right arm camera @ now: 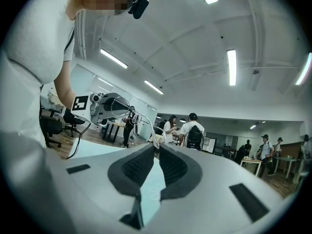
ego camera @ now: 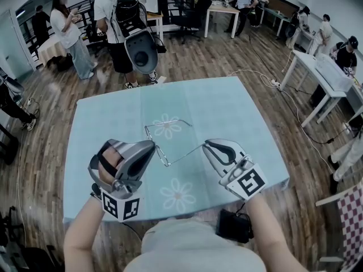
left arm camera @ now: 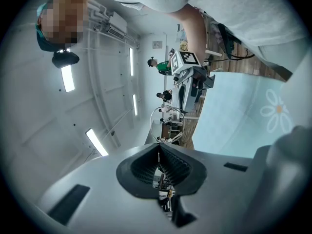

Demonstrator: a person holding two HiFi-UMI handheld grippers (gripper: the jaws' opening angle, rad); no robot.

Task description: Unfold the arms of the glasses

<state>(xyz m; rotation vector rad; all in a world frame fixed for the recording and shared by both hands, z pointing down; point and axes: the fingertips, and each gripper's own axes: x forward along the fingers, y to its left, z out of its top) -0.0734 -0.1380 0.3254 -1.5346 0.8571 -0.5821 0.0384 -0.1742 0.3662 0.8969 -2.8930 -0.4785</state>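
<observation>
Glasses (ego camera: 168,130) hang in the air btwn my two grippers, above the pale-blue table (ego camera: 227,112) and clear of it. They have a thin wire frame. The lens front sits on the far side, away from me, and runs approx. left-right in the head view. One arm runs sideways from near my left gripper (ego camera: 152,146) across to my right gripper (ego camera: 205,147). Left jaws are pressed together on the frame wire. Right jaws pinch the tip of that arm, pads nearly meeting w/ only the wire btwn them. The two grippers' tips face each other.

Only the head view gives the whole outline. I can't tell how the other arm sits. The left gripper view shows just the glasses (left arm camera: 168,122) as a lens ring poking past my pads, w/ the right gripper (left arm camera: 187,82) beyond. The right gripper view shows the arm wire (right arm camera: 144,126) leaving my pads and rising to the left gripper (right arm camera: 105,106).
</observation>
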